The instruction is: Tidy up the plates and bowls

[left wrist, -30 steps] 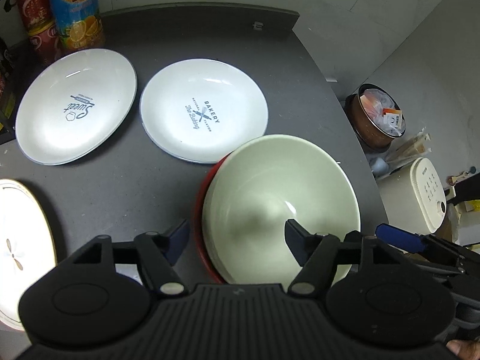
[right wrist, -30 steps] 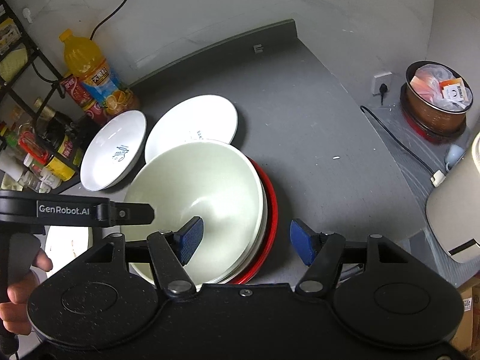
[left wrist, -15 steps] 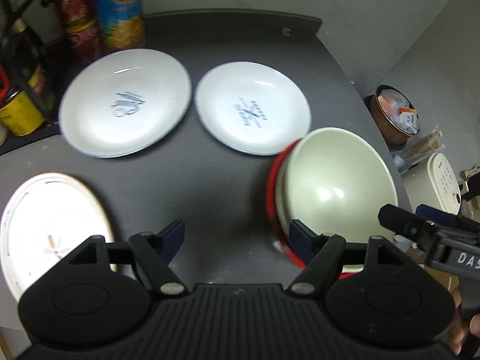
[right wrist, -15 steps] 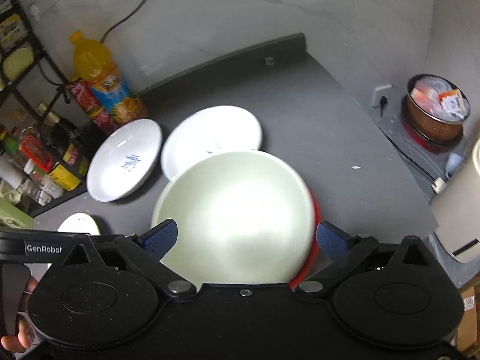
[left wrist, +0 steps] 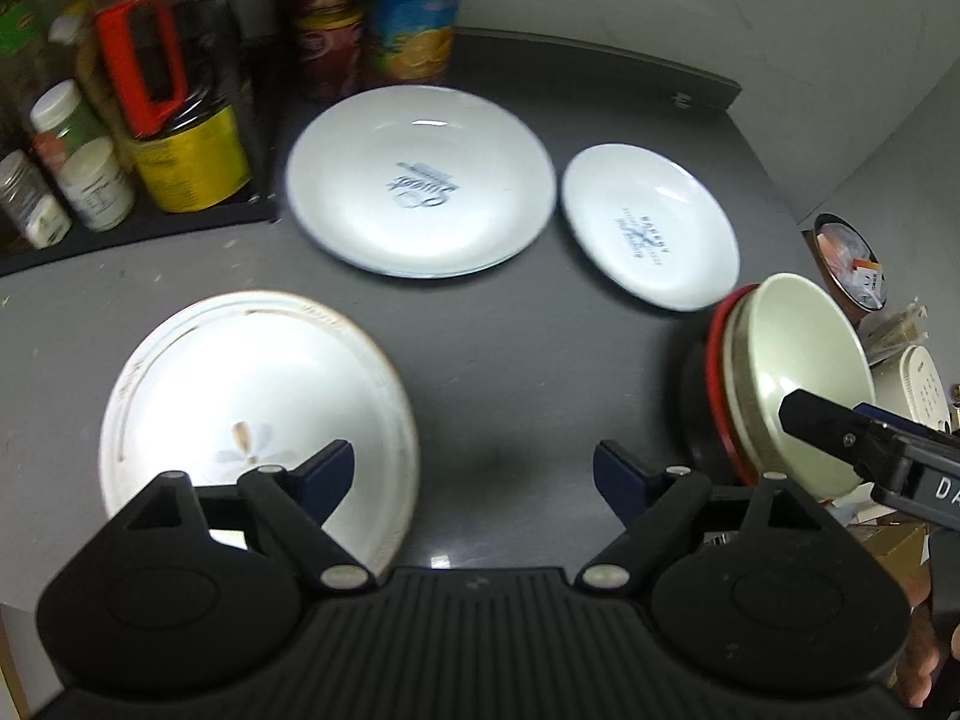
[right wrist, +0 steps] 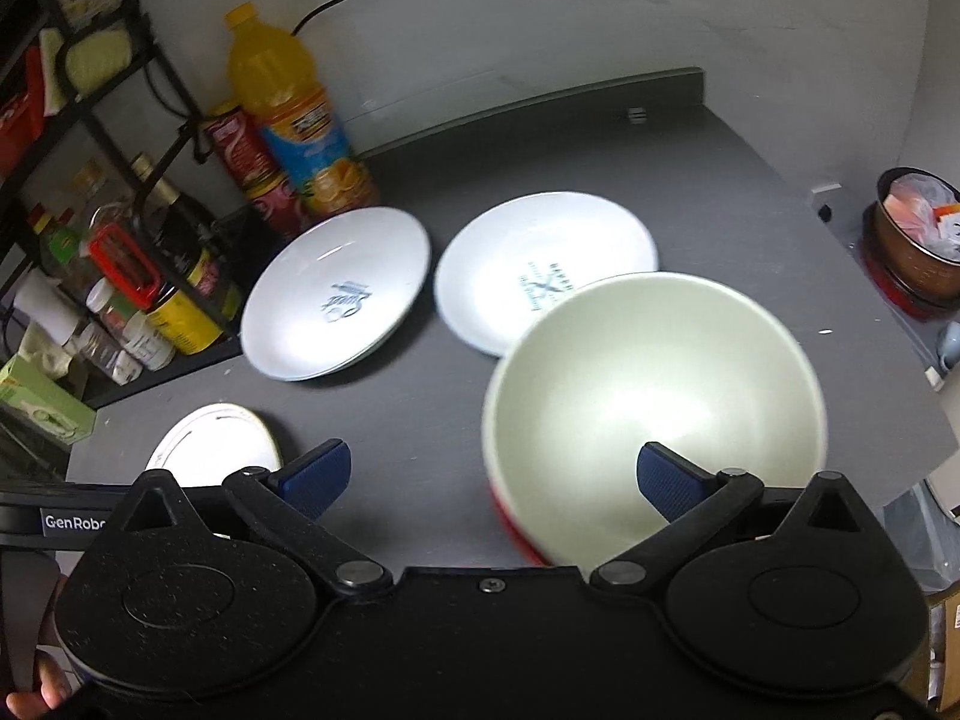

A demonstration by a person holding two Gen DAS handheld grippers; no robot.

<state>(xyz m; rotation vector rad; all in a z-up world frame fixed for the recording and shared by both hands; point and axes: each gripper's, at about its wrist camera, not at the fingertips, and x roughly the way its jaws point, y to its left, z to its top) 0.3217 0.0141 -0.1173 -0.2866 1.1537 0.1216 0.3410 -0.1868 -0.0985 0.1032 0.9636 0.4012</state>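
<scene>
A pale green bowl (right wrist: 654, 396) sits nested in a red bowl (right wrist: 516, 525) on the dark table; the stack shows at the right in the left wrist view (left wrist: 792, 384). Two white plates with blue print lie behind: the "Sweet" plate (left wrist: 420, 180) (right wrist: 339, 294) and the "Bakery" plate (left wrist: 651, 234) (right wrist: 528, 264). A white gold-rimmed plate (left wrist: 252, 414) (right wrist: 210, 441) lies at the front left. My left gripper (left wrist: 474, 474) is open and empty above the table, beside the gold-rimmed plate. My right gripper (right wrist: 492, 477) is open and empty, its right finger over the green bowl.
Bottles, cans and jars (right wrist: 288, 120) stand at the back left on the table and a black rack (left wrist: 138, 138). A brown pot (right wrist: 915, 240) and a white appliance (left wrist: 918, 384) sit beyond the table's right edge.
My left gripper has swung left, away from the bowl stack toward the gold-rimmed plate. My right gripper has shifted left, so the bowl now lies under its right finger. Both jaws opened wider.
</scene>
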